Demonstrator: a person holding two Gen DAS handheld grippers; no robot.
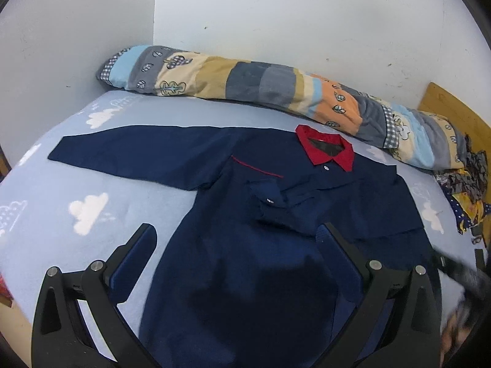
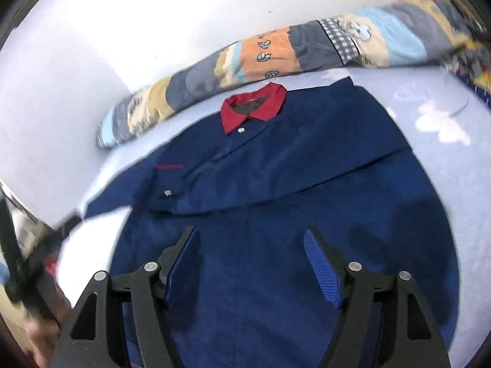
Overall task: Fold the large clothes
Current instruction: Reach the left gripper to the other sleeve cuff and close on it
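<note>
In the left wrist view I see the shirt lying flat on the bed, its red collar toward the bolster at the wall. One sleeve is stretched out to the left over the sheet, while the other sleeve is already folded across the chest. My left gripper hangs over the lower body of the shirt with its fingers wide apart and nothing between them. The risk I see here is that, if I close on the stretched sleeve too far from its cuff, the end will hang down and the fold will come out crooked. A loose pile of clothes lies at the right edge of the bed, and a wide swing could drag it onto the shirt. In the right wrist view the picture is blurred, so small details I cannot judge well. My right gripper is also open and empty, above the middle of the shirt, just below the edge of the folded sleeve. I think the danger is that a low finger catches this edge and pulls the fold open again. If I pinch through both layers, the whole shirt may slide on the sheet and wrinkle near the collar.
</note>
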